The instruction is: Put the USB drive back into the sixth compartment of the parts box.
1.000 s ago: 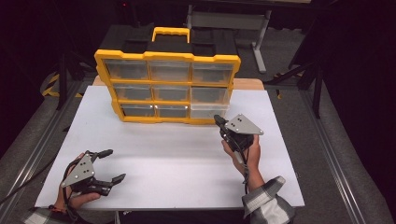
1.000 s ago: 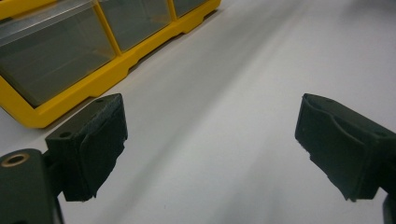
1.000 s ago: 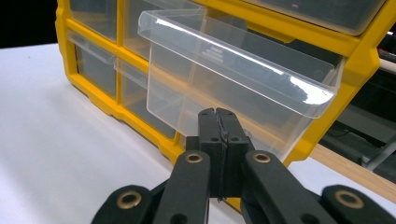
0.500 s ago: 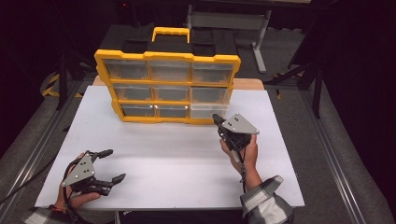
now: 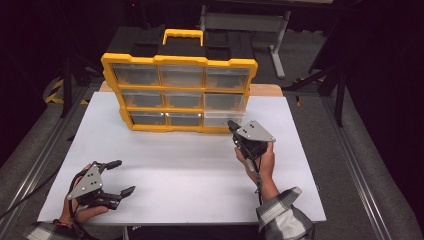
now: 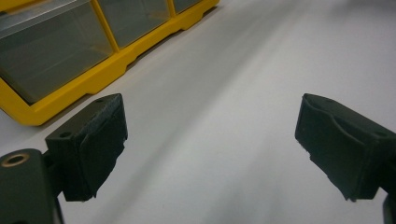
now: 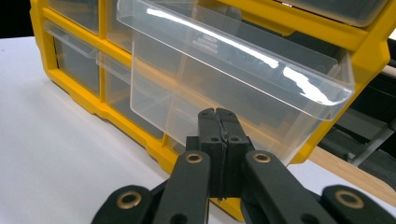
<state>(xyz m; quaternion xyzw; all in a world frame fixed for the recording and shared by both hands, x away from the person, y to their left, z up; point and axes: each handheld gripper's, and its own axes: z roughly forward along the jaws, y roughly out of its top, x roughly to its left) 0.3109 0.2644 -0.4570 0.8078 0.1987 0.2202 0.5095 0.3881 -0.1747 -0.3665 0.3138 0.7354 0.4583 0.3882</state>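
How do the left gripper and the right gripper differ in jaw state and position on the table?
The left gripper has its jaws wide apart; the right gripper has them shut. The left sits at the white table's near edge, far from the yellow drawer organizer; the right is at its bottom-right clear drawer. Both are hand-held with nothing between the jaws.

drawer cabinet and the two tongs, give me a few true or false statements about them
1. The right tongs are shut, right at the clear bottom right drawer. True.
2. The left tongs are clamped on a drawer. False: they are open, with nothing between them, over the white table.
3. The drawer cabinet has a yellow frame and handle. True.
4. That drawer sits flush in the frame. False: it sticks out towards the right tongs.
5. The cabinet lies flat on its back. False: it stands upright, drawer fronts facing the person.
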